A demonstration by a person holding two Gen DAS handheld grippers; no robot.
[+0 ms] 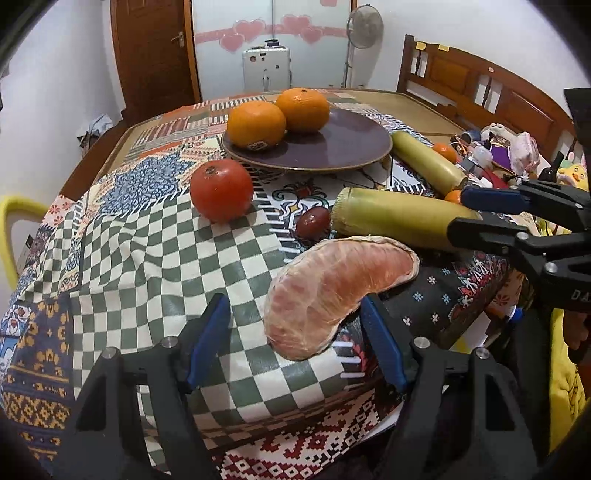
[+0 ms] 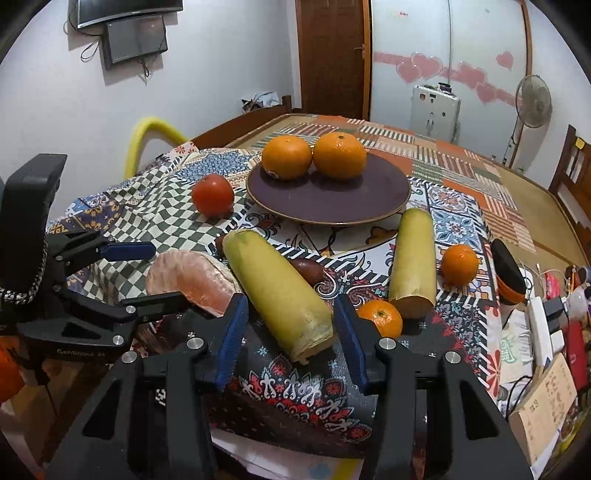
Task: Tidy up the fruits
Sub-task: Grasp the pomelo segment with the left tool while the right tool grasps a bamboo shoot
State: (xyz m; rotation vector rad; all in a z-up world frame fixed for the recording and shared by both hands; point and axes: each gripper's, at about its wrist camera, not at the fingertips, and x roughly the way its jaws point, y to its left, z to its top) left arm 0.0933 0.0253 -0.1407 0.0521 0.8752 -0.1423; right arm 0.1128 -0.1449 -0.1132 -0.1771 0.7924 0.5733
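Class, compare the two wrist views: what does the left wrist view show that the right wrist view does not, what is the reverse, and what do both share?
Only the left wrist view shows the wooden headboard and soft toys.

Only the right wrist view shows the wall screens and the whole of two small oranges.

Both show the purple plate with two oranges, the tomato, the pomelo segment, two green stalks, and each open hand-held gripper: left, right.

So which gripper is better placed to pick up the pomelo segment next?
Left. The left gripper is open with its jaws on either side of the pomelo segment. The right gripper is open around the near bamboo shoot.
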